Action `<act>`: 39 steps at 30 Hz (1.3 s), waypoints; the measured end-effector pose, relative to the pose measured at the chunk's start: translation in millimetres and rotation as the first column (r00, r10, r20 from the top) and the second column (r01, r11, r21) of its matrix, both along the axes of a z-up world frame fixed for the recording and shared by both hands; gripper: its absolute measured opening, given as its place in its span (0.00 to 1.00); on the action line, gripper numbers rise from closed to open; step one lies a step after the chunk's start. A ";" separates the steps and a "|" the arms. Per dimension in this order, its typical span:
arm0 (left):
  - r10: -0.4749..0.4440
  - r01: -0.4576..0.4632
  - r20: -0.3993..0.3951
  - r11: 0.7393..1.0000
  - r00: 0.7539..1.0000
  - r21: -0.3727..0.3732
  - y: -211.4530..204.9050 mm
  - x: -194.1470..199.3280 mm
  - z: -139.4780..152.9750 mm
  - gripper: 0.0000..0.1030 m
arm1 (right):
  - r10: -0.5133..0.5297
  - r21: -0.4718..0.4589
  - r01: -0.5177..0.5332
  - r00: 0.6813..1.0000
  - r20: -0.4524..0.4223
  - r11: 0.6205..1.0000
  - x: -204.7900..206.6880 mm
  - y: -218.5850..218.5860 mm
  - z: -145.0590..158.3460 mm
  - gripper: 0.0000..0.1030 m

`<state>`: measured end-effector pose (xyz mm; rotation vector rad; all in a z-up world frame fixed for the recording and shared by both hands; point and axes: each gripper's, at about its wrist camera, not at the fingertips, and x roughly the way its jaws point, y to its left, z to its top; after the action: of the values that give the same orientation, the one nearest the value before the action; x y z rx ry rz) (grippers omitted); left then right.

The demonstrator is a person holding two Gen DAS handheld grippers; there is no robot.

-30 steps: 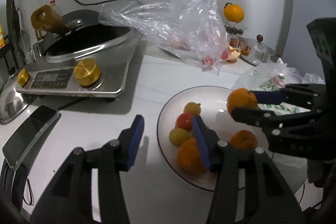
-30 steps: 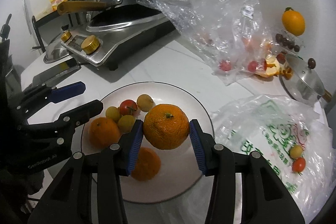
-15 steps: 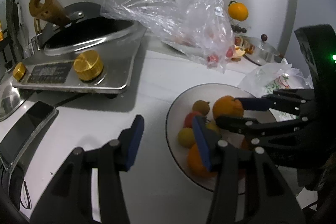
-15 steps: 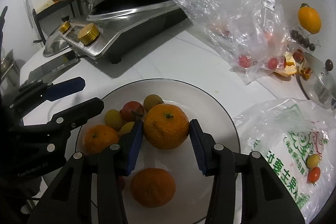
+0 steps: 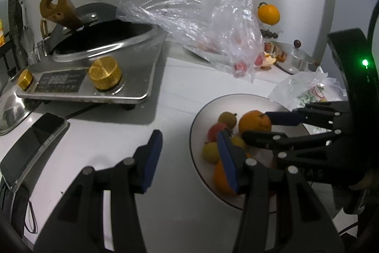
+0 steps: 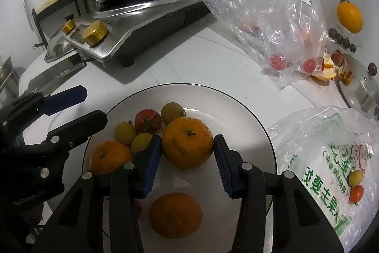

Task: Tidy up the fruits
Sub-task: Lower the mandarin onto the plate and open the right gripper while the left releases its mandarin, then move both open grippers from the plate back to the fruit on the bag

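Observation:
A white plate (image 6: 248, 110) holds three mandarins, a red tomato (image 6: 147, 119) and several small yellow fruits. My right gripper (image 6: 187, 159) is low over the plate, its blue pads (image 6: 151, 164) slightly apart around a mandarin (image 6: 188, 145) that rests on the plate beside the small fruits. Another mandarin (image 6: 175, 214) lies nearer, one more (image 6: 110, 159) at the left. My left gripper (image 5: 189, 158) is open and empty at the plate's left edge (image 5: 194, 125); it also shows in the right wrist view (image 6: 78, 106).
An induction cooker with a wok (image 6: 142, 6) stands at the back left, a phone (image 5: 30, 144) beside it. A clear plastic bag with tomatoes (image 6: 272, 4) lies behind the plate. A printed bag with small fruits (image 6: 336, 170) sits at the right. A pot lid (image 6: 362, 89) and an orange (image 6: 350, 16) are far right.
My right gripper lowered the mandarin onto the plate and its pads have opened slightly off it. The left gripper shifted a little left, staying open.

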<state>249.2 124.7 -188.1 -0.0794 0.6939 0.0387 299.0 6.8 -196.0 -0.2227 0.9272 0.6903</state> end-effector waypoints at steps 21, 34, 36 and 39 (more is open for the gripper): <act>-0.045 0.045 0.025 0.999 0.999 0.002 -21.9 -25.5 12.9 0.48 | -0.062 0.014 0.062 0.996 0.064 0.998 -39.9 -36.4 29.1 0.48; -0.046 0.046 0.025 0.999 0.999 0.010 -27.8 -45.2 13.2 0.48 | -0.056 0.000 0.056 0.998 0.024 0.998 -59.4 -36.3 12.9 0.48; -0.046 0.045 0.022 0.999 0.999 0.012 -27.2 -46.0 12.4 0.48 | -0.045 0.003 0.045 0.999 0.010 0.999 -59.4 -33.9 8.3 0.48; -0.041 0.041 0.018 0.999 0.999 0.012 -25.7 -46.5 11.2 0.48 | -0.044 0.006 0.044 0.999 0.002 0.999 -59.3 -30.7 4.2 0.42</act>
<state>202.7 99.0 -176.9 -0.0540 0.6771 0.0030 239.7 -23.9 -191.8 -0.1974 0.9253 0.6514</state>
